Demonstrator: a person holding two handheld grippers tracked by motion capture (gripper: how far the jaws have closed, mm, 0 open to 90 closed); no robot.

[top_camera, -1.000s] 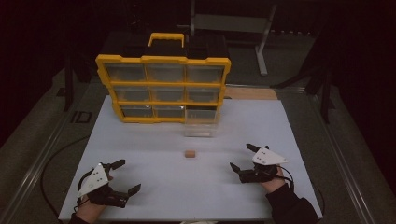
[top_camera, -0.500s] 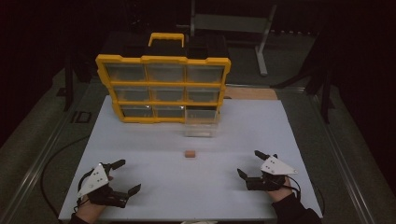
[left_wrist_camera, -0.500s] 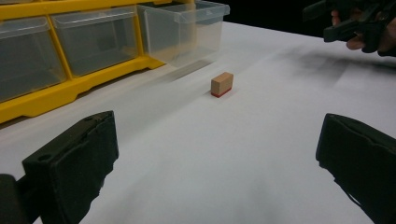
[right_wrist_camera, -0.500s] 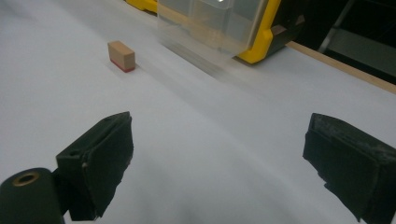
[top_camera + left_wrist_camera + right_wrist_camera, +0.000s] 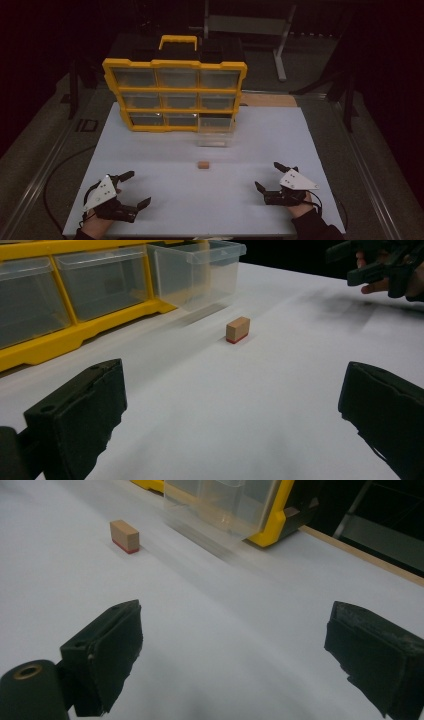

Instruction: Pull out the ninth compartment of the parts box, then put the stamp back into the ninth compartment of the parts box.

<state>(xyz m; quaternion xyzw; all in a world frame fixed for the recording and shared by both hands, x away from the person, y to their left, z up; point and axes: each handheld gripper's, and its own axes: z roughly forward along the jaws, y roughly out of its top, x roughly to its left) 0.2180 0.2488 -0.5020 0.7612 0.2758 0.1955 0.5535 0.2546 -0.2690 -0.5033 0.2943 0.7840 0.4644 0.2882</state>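
Observation:
A small wooden block [image 5: 202,164] with a red underside lies on the white table [image 5: 165,150], in front of a clear drawer [image 5: 216,135] pulled out of the yellow organizer [image 5: 175,95]. The block [image 5: 237,329] and drawer [image 5: 195,270] lie ahead of my left gripper [image 5: 135,189], which rests open at the front left with nothing between its jaws. My right gripper [image 5: 270,177] sits open and empty at the front right; the block [image 5: 124,535] is to its far left, the drawer [image 5: 220,502] beyond.
The organizer has clear compartments and a yellow handle, standing at the table's back. A wooden strip [image 5: 267,100] borders the back right edge. A metal stand [image 5: 280,45] and dark floor lie behind. Cables trail off the front left.
My right gripper has drawn back toward the front right edge of the table. The left gripper and the block have stayed put.

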